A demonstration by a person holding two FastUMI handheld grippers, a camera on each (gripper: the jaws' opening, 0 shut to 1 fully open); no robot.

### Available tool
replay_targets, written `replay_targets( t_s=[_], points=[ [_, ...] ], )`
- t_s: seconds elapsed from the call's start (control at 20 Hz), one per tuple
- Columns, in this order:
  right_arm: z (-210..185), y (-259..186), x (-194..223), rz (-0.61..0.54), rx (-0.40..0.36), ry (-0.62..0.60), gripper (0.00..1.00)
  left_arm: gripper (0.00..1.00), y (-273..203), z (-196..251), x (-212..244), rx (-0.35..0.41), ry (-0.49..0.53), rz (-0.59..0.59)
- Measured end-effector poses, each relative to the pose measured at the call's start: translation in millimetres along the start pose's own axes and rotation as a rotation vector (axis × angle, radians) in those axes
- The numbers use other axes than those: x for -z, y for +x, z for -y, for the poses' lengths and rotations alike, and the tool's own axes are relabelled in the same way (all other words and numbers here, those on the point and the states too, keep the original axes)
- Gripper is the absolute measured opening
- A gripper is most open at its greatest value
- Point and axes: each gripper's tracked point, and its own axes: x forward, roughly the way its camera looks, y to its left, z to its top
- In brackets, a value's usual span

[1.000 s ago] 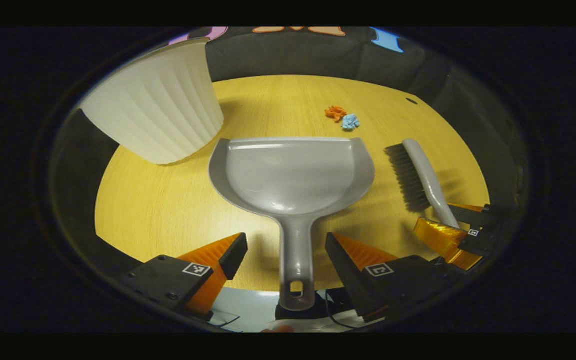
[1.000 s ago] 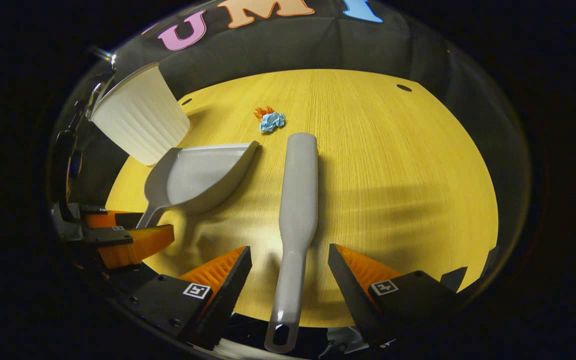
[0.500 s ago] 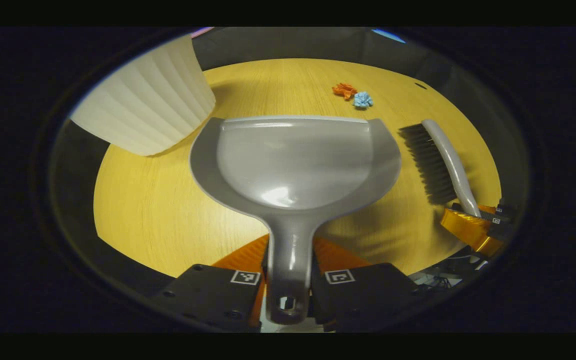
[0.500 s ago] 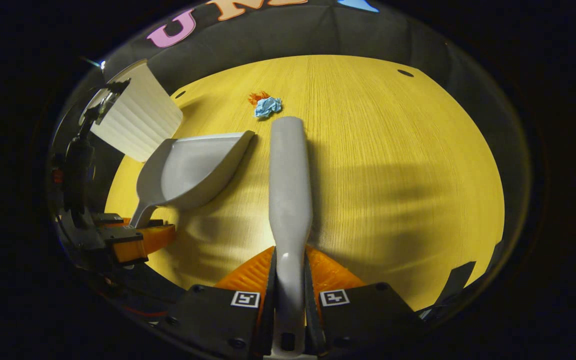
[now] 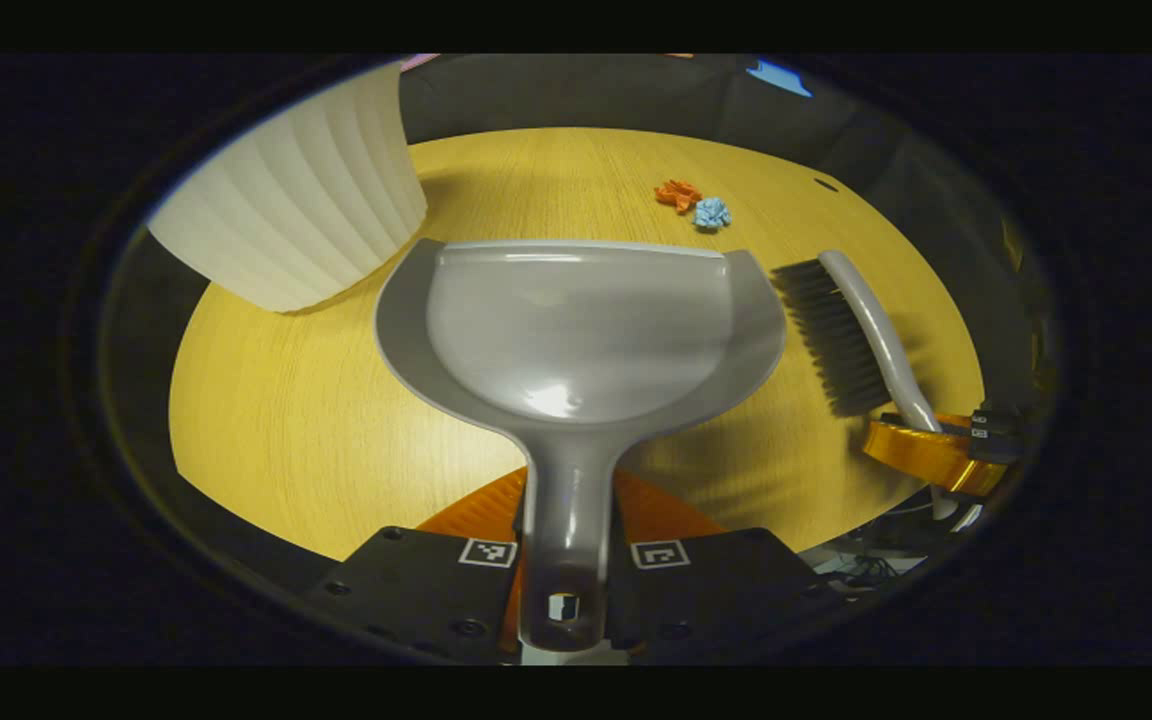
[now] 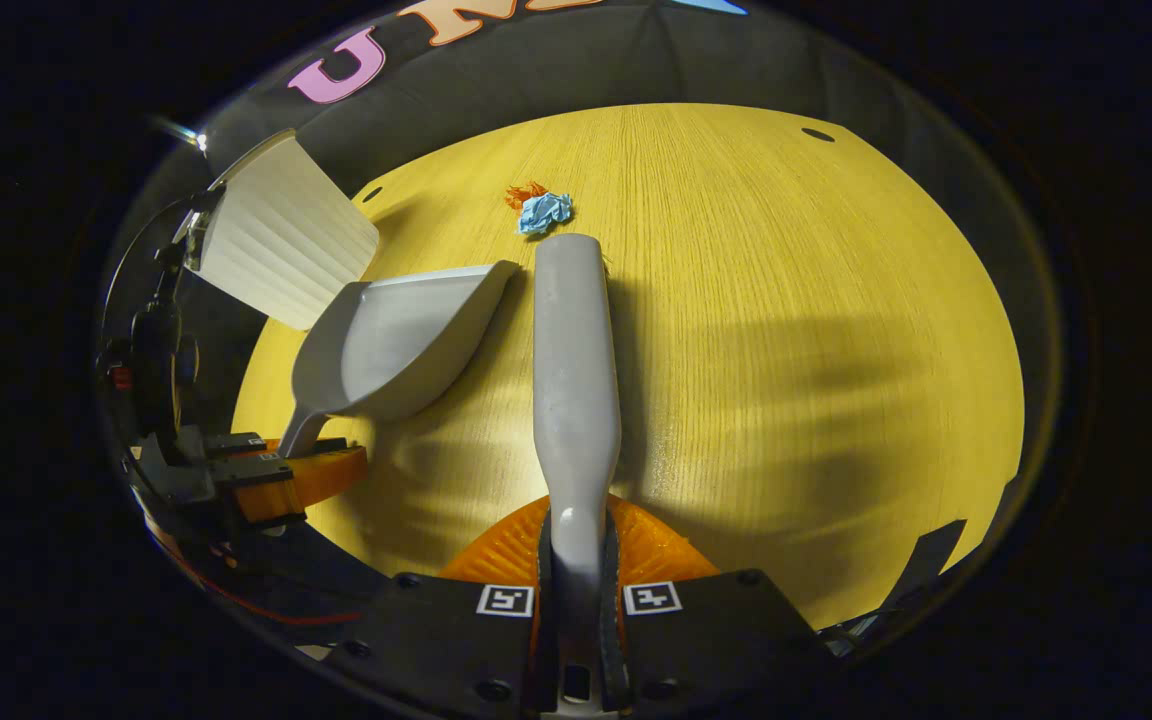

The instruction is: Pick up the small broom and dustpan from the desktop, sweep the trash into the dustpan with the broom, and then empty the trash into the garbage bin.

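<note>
Left gripper (image 5: 568,560) is clamped on the dustpan (image 5: 581,330) handle, both orange fingers pressed against it from either side. The grey pan extends forward over the tabletop (image 5: 316,420), mouth facing away; nothing is seen inside the pan. In the left gripper view the white ribbed garbage bin (image 5: 301,205) is seen just beside the pan's far left corner; its inside is not visible. Two crumpled paper scraps, orange (image 5: 677,194) and blue (image 5: 711,213), are seen lying touching each other on the tabletop beyond the pan's front edge, apart from it.

Right gripper (image 6: 578,590) is clenched on the small broom (image 6: 576,370) handle, fingers pressed on both sides. The broom's grey back is seen from above, head pointed at the scraps, its tip near the blue scrap (image 6: 544,212). In the left gripper view the broom's dark bristles (image 5: 836,335) are seen facing the pan. In the right gripper view the dustpan (image 6: 396,340) is seen just beside the broom's left side, with the left gripper (image 6: 276,475) at its handle. Whether pan and broom rest on the tabletop or are lifted cannot be told.
</note>
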Motion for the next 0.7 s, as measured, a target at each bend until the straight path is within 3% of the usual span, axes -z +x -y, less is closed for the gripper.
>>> replay_targets(
  t_s=[0.2, 0.3, 0.45, 0.5, 0.7],
  points=[
    [-5.2, -16.0, -18.1, 0.062, -0.047, 0.004, 0.18, 0.27, -7.2, -6.0, -10.3, 0.005, 0.038, 0.046],
    [0.2, -29.2, -37.7, 0.098, -0.034, -0.021, 0.16, 0.27, -16.7, -13.4, -15.8, 0.011, 0.094, 0.061],
    [29.6, -40.7, -81.3, 0.136, 0.063, -0.113, 0.18, 0.29, -24.8, -25.6, -29.3, 0.015, 0.225, 0.089],
    [40.9, -37.5, -99.1, 0.142, 0.108, -0.154, 0.18, 0.24, -24.6, -28.2, -34.0, 0.015, 0.26, 0.091],
    [54.9, -21.4, -166.1, 0.128, 0.229, -0.316, 0.18, 0.27, -16.7, -25.1, -45.3, 0.078, 0.359, 0.095]
  ],
)
